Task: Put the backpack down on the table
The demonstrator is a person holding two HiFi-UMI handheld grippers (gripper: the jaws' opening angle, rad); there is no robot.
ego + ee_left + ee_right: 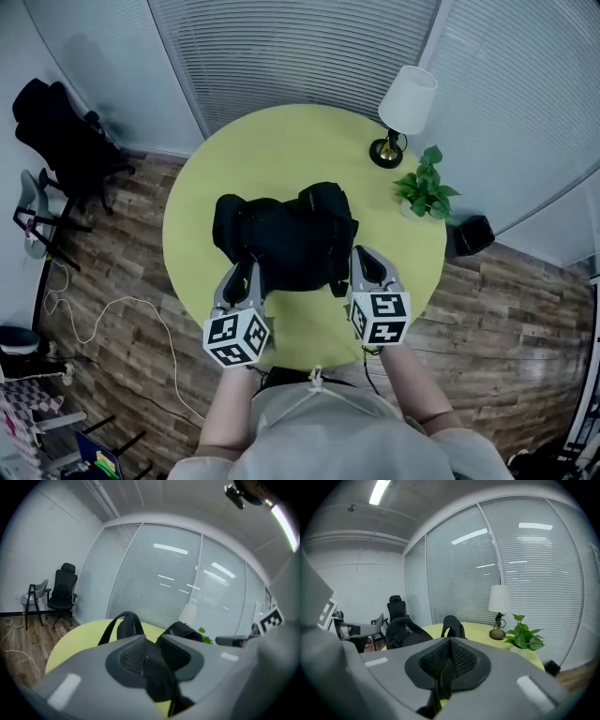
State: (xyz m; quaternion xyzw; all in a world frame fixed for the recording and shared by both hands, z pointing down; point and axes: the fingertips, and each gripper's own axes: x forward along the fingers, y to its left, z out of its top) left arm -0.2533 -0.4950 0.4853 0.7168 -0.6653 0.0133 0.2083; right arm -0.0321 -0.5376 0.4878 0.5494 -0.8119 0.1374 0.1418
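Note:
A black backpack (291, 234) rests on the round yellow-green table (281, 141), nearer its front edge. My left gripper (246, 277) is at the bag's near left side and my right gripper (364, 262) at its near right side. In the left gripper view the jaws (151, 653) are shut on a black strap (157, 679) of the backpack (180, 630). In the right gripper view the jaws (450, 656) pinch a thin black strap (442, 684), and the backpack (405, 632) bulges at the left with a strap loop (452, 626) ahead.
A white-shaded lamp (405, 108) and a small potted plant (427, 187) stand at the table's far right. A black office chair (66, 141) is at the left wall, a white cable (122, 319) lies on the wood floor, and a small black bin (472, 234) sits right of the table.

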